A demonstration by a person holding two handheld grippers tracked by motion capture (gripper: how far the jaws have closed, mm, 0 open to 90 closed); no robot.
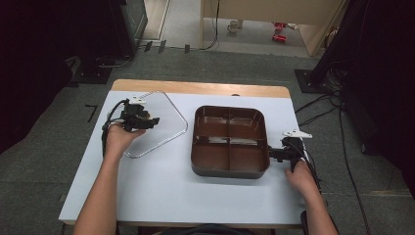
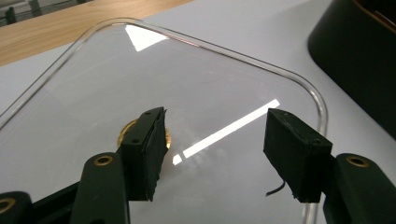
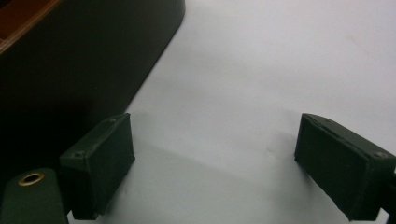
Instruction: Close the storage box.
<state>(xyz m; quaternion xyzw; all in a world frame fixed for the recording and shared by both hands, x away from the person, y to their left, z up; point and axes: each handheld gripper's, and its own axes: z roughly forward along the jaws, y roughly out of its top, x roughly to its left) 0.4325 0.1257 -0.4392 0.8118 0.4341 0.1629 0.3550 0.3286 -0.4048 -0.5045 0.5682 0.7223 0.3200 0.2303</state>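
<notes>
Left gripper point(image 1: 147, 121) at left of centre in the high view, over a clear lid point(image 1: 169, 128) with rounded corners lying flat on the white table point(image 1: 161, 191). In the left gripper view, jaws standing apart above the clear lid point(image 2: 210, 84), nothing pinched between the pads; a small brass-coloured fitting point(image 2: 125, 132) peeking out behind the left-hand pad, lower left of centre. Whether the pads touch the lid surface: cannot tell. Lid's curved rim sweeping from upper left round to the right edge of that frame, a bright strip of reflected light crossing its middle.

Brown compartment tray point(image 1: 195, 161) right of centre in the high view, four compartments, dark outer wall, well apart from the lid. Same tray point(image 2: 355, 70) dark at the upper right of the left gripper view.

Right gripper point(image 1: 272, 154) at right of centre in the high view, just beside the tray's lower right corner. In the right gripper view, jaws wide apart over bare table, gripping nothing; tray wall point(image 3: 70, 70) dark across the upper left, close by the left-hand pad.

Strip of bare wood point(image 1: 195, 88) along the table's far edge.
</notes>
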